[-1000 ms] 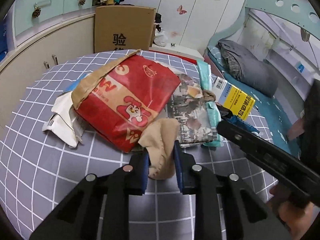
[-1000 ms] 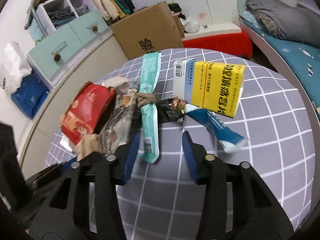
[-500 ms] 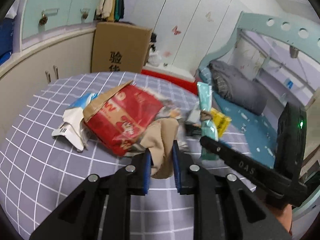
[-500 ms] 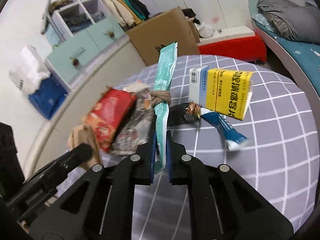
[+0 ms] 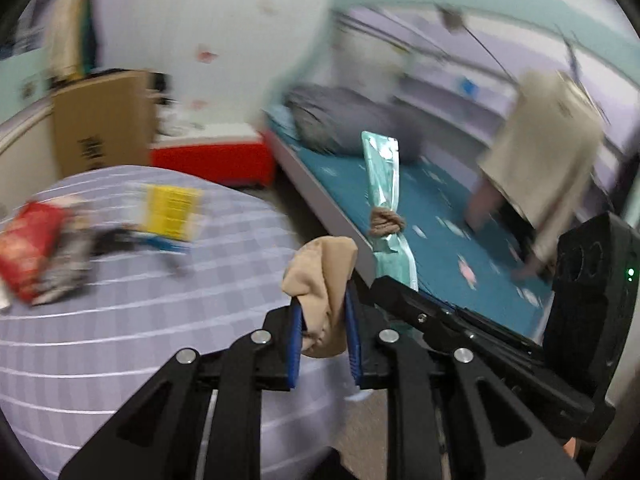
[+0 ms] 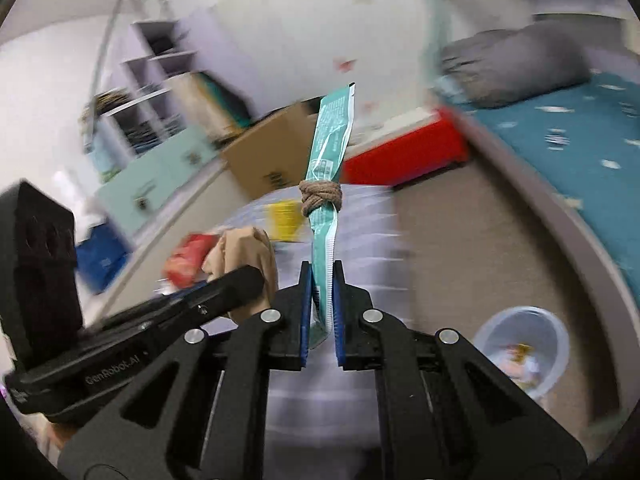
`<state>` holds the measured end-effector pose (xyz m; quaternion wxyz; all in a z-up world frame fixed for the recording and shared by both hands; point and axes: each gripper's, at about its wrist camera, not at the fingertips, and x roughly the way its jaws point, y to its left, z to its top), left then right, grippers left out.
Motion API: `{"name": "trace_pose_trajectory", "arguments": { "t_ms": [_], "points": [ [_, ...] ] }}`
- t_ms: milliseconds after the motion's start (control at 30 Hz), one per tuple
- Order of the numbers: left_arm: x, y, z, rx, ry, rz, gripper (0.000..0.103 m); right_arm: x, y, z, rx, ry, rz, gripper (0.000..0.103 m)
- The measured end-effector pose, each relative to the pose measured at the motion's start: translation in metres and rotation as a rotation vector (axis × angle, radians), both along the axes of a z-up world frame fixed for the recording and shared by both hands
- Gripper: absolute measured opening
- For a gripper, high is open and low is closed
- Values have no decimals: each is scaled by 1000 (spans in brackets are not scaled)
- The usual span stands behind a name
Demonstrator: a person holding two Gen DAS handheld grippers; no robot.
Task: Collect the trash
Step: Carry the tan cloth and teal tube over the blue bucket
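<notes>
My left gripper (image 5: pixel 322 312) is shut on a crumpled tan paper wad (image 5: pixel 320 276) and holds it in the air past the table's right edge. My right gripper (image 6: pixel 322 292) is shut on a long teal wrapper (image 6: pixel 330 152) with a brown knot (image 6: pixel 320 196) tied round its middle; the wrapper stands upright. The wrapper also shows in the left wrist view (image 5: pixel 382 184), and the tan wad in the right wrist view (image 6: pixel 248 248). A pale plastic bin (image 6: pixel 520 344) with some trash in it stands on the floor at lower right.
The round table with grey checked cloth (image 5: pixel 120 312) still bears a red bag (image 5: pixel 24 244), a yellow box (image 5: pixel 170 210) and dark wrappers. A bed with teal sheet (image 5: pixel 440 232) is to the right. A cardboard box (image 5: pixel 100 124) stands behind. Both views are blurred.
Both grippers have lifted their trash off the table and swung right, away from the pile toward the floor and the bin. The right gripper had closed on the teal wrapper.
</notes>
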<state>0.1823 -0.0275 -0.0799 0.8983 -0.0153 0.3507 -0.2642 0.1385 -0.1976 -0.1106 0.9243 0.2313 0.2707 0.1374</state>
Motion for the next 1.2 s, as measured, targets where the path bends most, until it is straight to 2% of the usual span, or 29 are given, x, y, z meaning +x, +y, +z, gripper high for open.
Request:
{"name": "trace_pose_trajectory", "arguments": {
  "t_ms": [133,200,267,433,533,600,667,700,733,833,933,1067,1200],
  "points": [
    [6,-70,-36,55,84,-121,18,-25,-66,-47,-16,95,-142,10],
    [15,-109,-68,98,153,-176,18,-31,-93,-78,-30,165,-208,10],
    [25,-138,-100,161,213,-215,18,-33,-114,-109,-1,231,-241,10],
    [63,-192,-187,307,355,-231,18,-26,-150,-182,55,376,-296,10],
    [81,-208,-214,322,401,-228,19,-20,-166,-212,91,419,-320,10],
    [94,-217,-222,332,391,-218,22,-17,-174,-225,102,435,-334,10],
    [112,-226,-235,314,422,-229,49,-12,-179,-235,111,450,-341,10],
    [117,-232,-238,329,443,-220,79,-8,-183,-241,113,460,-347,10],
    [124,-230,-245,351,468,-203,83,-6,-184,-245,117,468,-348,10],
    [136,-222,-257,348,506,-159,83,5,-185,-251,124,487,-349,10],
    [133,-211,-261,374,495,-113,83,11,-180,-259,138,502,-341,10],
    [133,-202,-260,413,441,-58,83,23,-172,-265,140,514,-315,10],
    [134,-197,-244,422,371,-9,83,35,-167,-262,137,495,-286,10]
  ]
}}
